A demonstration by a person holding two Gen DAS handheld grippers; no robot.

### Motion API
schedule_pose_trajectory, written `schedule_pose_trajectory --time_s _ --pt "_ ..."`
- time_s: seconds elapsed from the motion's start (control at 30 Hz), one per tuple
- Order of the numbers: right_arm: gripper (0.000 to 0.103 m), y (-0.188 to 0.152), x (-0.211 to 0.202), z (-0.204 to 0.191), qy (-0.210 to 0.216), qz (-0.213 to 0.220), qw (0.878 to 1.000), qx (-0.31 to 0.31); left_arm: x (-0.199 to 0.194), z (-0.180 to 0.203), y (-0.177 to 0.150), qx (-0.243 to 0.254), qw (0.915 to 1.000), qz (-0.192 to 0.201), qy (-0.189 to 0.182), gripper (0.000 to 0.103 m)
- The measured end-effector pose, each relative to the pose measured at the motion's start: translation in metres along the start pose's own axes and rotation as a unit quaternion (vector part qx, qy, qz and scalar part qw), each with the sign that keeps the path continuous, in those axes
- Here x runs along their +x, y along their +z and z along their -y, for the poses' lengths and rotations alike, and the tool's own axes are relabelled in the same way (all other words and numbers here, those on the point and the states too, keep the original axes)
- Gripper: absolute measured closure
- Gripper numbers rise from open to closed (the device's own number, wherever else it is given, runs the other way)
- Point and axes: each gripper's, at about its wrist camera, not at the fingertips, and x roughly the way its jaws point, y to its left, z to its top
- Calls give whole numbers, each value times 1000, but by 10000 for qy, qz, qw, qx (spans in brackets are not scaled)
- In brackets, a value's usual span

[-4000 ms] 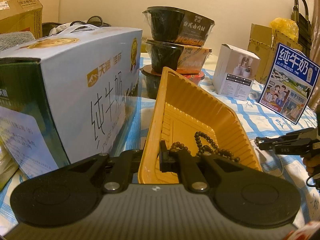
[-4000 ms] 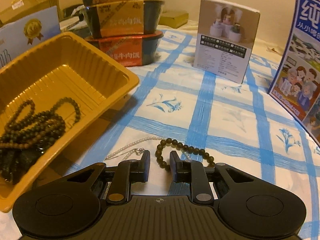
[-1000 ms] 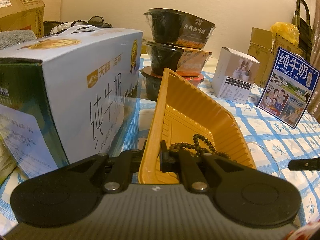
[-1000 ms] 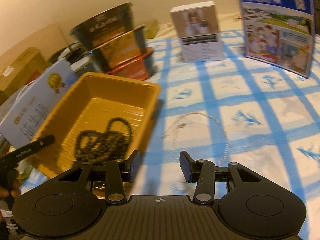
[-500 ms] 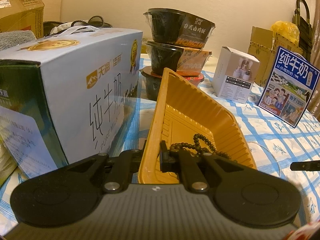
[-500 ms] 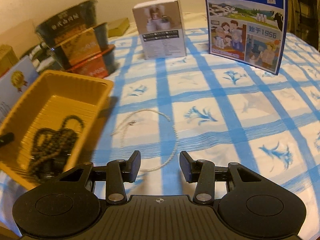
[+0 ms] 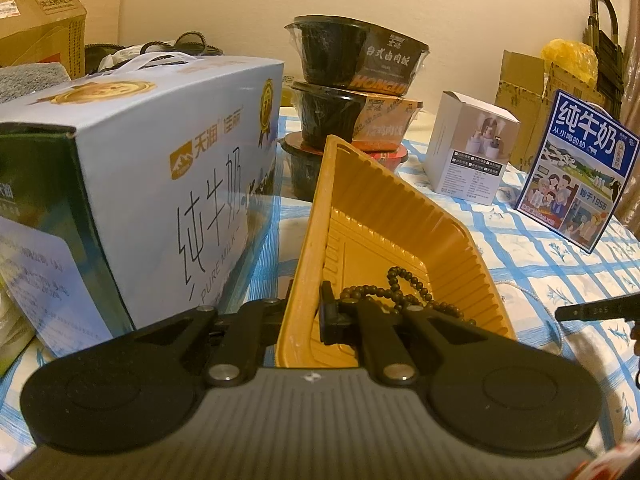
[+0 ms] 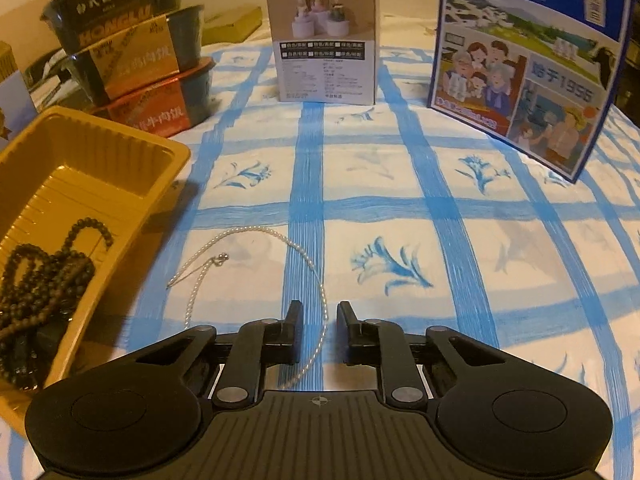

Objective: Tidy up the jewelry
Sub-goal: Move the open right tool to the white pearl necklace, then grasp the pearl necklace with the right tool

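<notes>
A yellow plastic tray (image 7: pixel 404 224) holds several dark bead strings (image 7: pixel 400 288). My left gripper (image 7: pixel 306 312) is shut on the tray's near rim and tilts it. In the right wrist view the tray (image 8: pixel 100 168) sits at the left with the dark beads (image 8: pixel 44 272) inside. A thin white pearl necklace (image 8: pixel 280 240) lies looped on the blue-checked cloth. My right gripper (image 8: pixel 318 320) is open and low over the cloth, with a strand of the necklace running between its fingers. One right finger (image 7: pixel 592 310) shows in the left wrist view.
A large white milk carton box (image 7: pixel 132 200) stands left of the tray. Stacked black food bowls (image 8: pixel 128 56) stand behind it. A small white box (image 8: pixel 326 36) and a blue milk carton (image 8: pixel 528 64) stand at the back of the cloth (image 8: pixel 440 240).
My right gripper moved from above the tray rightward and down to the pearl necklace, which now lies between its open fingers. The left gripper kept its hold on the tray.
</notes>
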Motion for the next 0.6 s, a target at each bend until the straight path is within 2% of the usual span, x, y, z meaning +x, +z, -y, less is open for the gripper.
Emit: schedule_pose_trajectory --time_s 0.43,0.6 --pt "86 2 20 -7 -177 -277 9991 -265 0 -1 0 -1 10000 -29 -1 96" --pt "92 -1 22 -12 -189 -250 9985 -450 0 -1 0 -9 10000 -27 -5 96"
